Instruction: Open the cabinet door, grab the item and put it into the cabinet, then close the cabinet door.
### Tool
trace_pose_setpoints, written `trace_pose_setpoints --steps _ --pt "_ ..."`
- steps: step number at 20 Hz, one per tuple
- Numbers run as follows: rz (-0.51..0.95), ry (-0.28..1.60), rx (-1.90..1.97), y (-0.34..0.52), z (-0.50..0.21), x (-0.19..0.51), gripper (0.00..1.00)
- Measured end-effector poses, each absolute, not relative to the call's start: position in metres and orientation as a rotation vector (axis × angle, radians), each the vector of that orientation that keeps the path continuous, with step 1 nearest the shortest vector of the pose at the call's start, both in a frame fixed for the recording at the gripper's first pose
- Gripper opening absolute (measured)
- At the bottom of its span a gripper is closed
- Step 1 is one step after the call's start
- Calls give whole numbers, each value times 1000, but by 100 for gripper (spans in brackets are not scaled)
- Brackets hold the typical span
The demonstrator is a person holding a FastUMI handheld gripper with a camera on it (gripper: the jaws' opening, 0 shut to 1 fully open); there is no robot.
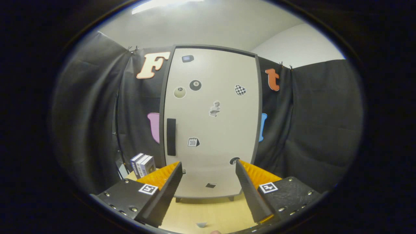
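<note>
You see black cloth (318,123) hanging in folds on both sides of the frame; it makes the booth's wall. Above it, in the upper right, there is a plain white room wall (299,45), and a pale ceiling (208,26) with a bright light strip (162,5) at the top. At the bottom lies a light wooden table (208,211).

cabinet door (211,130): off-white, dark grey frame. handle (171,136): black vertical bar. stickers on door: black 8-ball (195,85), pale cream ball (179,92), black/white checkered heart (240,90), grey figure (214,109), white calendar with black outline (193,142), small dark rectangle (187,58) at top. desk (208,211): light wood. boxes (143,165) left of cabinet: white with dark blue sides. booth wall cloth (312,123): black. ceiling: white.
</note>
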State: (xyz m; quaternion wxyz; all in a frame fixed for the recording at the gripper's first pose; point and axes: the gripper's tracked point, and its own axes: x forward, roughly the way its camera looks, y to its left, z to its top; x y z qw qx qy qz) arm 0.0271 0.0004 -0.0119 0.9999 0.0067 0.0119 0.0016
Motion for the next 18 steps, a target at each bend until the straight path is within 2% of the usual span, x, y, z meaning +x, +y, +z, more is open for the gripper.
trace_pose_setpoints --steps 9,18 --pt "11 25 37 8 -16 52 97" --pt "95 22 96 68 -17 119 97"
